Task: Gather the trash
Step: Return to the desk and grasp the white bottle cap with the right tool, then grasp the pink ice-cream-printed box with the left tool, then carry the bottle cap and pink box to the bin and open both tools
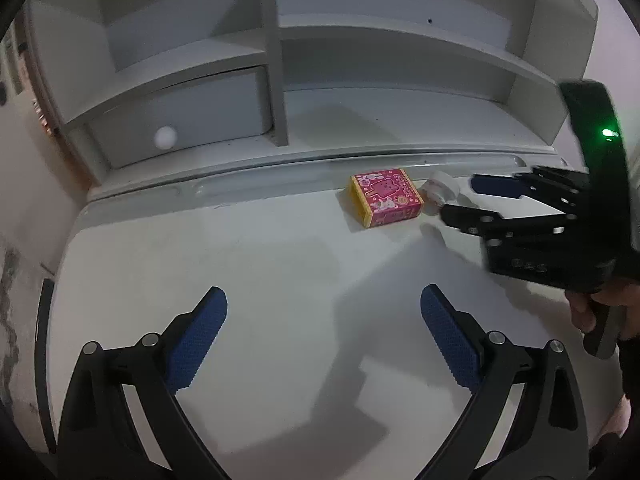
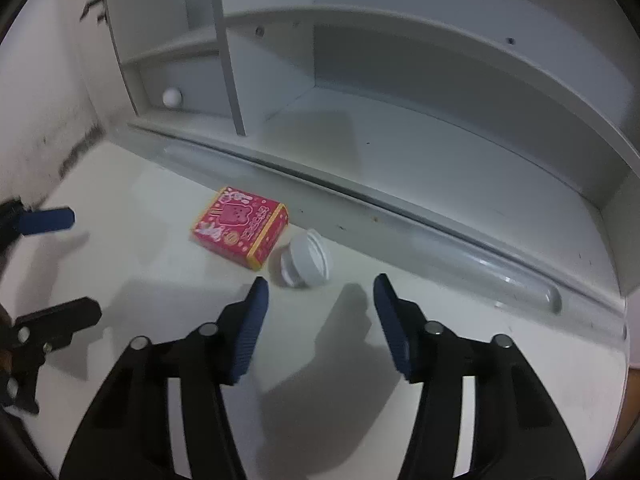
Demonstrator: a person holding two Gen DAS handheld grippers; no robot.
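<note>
**Both grippers over the surface, nothing held**

Left gripper [image 1: 324,300]: jaws spread wide, blue pads facing each other, only bare white surface [image 1: 260,248] between them. It sits well short of the trash.

Right gripper [image 2: 320,290]: jaws parted to a middling gap, empty. In its own view the cup [image 2: 306,258] lies just beyond the fingertips, not between the pads and not touched. From the left wrist view the right gripper comes in from the right edge, fingertips right at the cup [image 1: 442,190]; contact can't be confirmed there, the far finger partly hides it. A hand [image 1: 608,312] grips its handle at the frame edge; a green light [image 1: 608,133] glows on the body.

Trash:
- Box [image 2: 240,228], pink with yellow edges and a cartoon print, lies flat on the surface near the back edge.
- Cup, small, white, on its side just beside the box, on the side nearer the right gripper. A narrow gap seems to separate the two; can't tell for sure.

Behind both runs a raised grey rail [image 2: 400,216], then a white shelf unit [image 1: 276,60] with open compartments. One lower-left compartment is closed by a drawer with a round white knob [image 1: 165,137].
</note>
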